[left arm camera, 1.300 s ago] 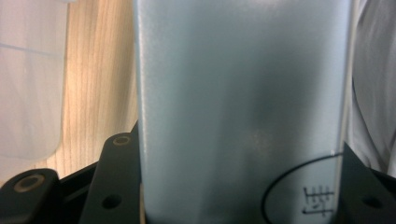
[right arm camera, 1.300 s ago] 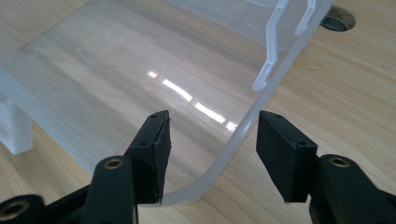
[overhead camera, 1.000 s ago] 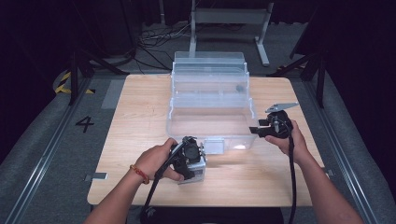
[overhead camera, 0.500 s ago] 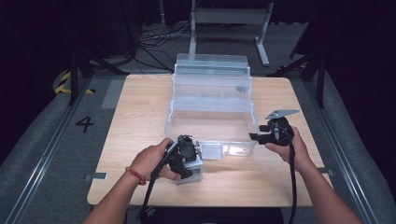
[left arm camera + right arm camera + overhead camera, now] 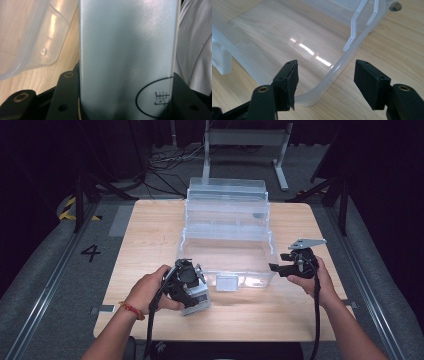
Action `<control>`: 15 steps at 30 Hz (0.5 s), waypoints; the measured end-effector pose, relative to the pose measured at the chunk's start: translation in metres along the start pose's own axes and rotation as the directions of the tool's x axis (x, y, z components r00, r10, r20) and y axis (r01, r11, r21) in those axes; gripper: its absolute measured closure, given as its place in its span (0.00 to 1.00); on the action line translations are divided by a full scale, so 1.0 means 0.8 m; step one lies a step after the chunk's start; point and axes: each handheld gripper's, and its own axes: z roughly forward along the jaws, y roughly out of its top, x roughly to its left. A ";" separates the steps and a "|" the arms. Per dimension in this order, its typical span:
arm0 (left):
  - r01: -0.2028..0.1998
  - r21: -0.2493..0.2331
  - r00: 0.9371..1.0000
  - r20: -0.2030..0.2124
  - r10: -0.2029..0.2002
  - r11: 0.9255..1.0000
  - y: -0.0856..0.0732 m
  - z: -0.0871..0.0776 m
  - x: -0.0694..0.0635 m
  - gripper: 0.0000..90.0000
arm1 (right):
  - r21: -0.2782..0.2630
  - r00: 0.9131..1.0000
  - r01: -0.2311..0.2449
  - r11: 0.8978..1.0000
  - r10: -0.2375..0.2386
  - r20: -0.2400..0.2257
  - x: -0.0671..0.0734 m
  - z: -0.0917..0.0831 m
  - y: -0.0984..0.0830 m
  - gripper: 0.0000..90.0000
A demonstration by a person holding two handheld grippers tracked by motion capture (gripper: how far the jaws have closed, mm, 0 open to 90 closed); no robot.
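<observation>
Two grippers: one in each hand, both low over the wooden table (image 5: 150, 235).
Left gripper (image 5: 192, 287): it is clenched on a grey box (image 5: 197, 295). In the left gripper view the grey box (image 5: 127, 57) stands tall between the black jaws, and a black circle with a small mark is drawn near its bottom.
Where the grey box is: at the near edge of the table, just in front of the clear tub's near left corner.
Right gripper (image 5: 275, 267): its jaws have just been opening. They stand apart and press on nothing.
What sits between its jaws: in the right gripper view, the rounded corner rim of the clear tub (image 5: 329, 75) lies in the gap, but the pads do not touch it.
Clear tub (image 5: 227, 232): it rests in the middle of the table. Its see-through lid stands up at the far side.
Right hand (image 5: 312, 282): it is beside the tub's near right corner.
</observation>
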 end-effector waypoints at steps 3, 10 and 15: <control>0.001 -0.012 1.000 -0.024 -0.001 1.000 -0.002 -0.012 -0.002 0.62 | -0.001 1.000 -0.001 1.000 0.001 0.003 -0.001 -0.001 0.000 0.40; 0.021 -0.051 0.998 -0.061 -0.024 0.998 -0.001 -0.045 -0.005 0.63 | -0.009 1.000 0.006 1.000 -0.006 -0.004 -0.003 -0.002 -0.001 0.39; 0.045 -0.100 0.996 -0.077 -0.053 0.994 0.008 -0.078 0.007 0.63 | -0.007 0.999 0.037 0.999 -0.037 0.015 -0.001 -0.002 0.001 0.39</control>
